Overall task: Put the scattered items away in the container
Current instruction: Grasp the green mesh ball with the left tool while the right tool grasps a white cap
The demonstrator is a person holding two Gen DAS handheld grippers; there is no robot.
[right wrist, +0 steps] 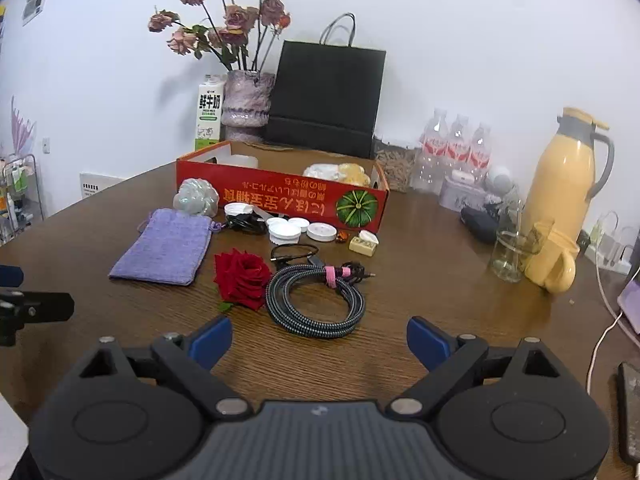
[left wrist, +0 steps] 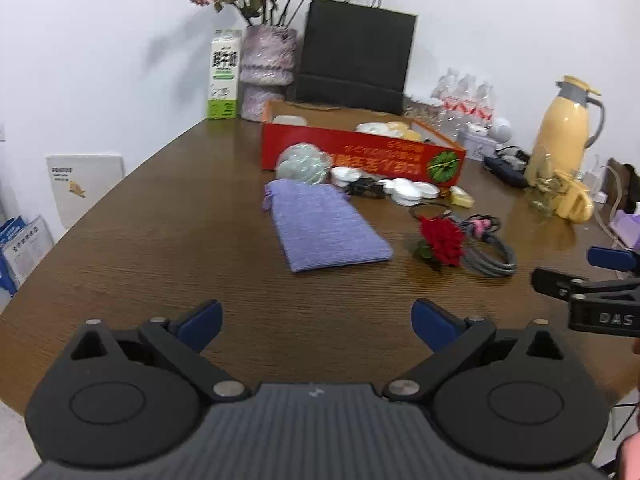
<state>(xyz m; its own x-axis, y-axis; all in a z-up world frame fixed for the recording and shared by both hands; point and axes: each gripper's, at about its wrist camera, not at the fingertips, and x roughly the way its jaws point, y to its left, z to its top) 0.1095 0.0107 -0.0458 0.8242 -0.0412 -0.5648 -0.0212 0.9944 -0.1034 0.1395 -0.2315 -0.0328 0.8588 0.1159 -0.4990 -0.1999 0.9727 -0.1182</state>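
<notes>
Both jaws empty, spread wide. Braided cable coil (right wrist: 316, 300) at 12 o'clock: light, floppy; take at pink strap (right wrist: 331, 275). Rose (right wrist: 242, 279) at 11, fragile.

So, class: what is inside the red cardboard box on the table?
Inside the red cardboard box, a white lump and a yellowish one show at the right end, and a pale object at the left. The front wall hides the box floor and anything lower.
</notes>
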